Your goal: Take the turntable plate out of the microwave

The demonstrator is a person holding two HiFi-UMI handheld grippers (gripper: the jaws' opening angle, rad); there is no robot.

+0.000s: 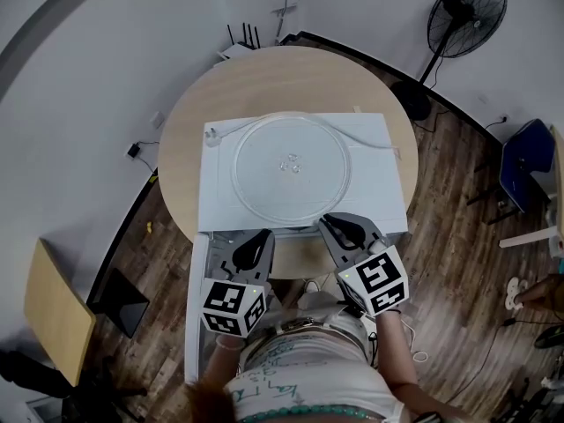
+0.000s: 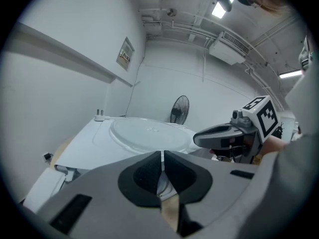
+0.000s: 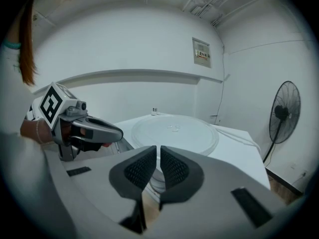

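Note:
The clear glass turntable plate (image 1: 291, 167) (image 2: 149, 133) (image 3: 174, 131) lies flat on top of the white microwave (image 1: 220, 210), which stands on a round wooden table (image 1: 185, 122). Both grippers hover at the microwave's near edge, just short of the plate's rim and apart from it. My left gripper (image 1: 266, 234) (image 2: 162, 156) is shut with nothing between its pads. My right gripper (image 1: 326, 224) (image 3: 158, 151) sits beside it on the right, its pads almost together and empty. Each gripper shows in the other's view: the right one (image 2: 197, 138), the left one (image 3: 119, 132).
The microwave's white cord and plug (image 1: 211, 137) lie on its top beside the plate. Its door (image 1: 196, 307) hangs open at the lower left. A standing fan (image 1: 465, 11) is at the back right, a blue chair (image 1: 524, 161) at the right, a wooden panel (image 1: 53, 311) at the left.

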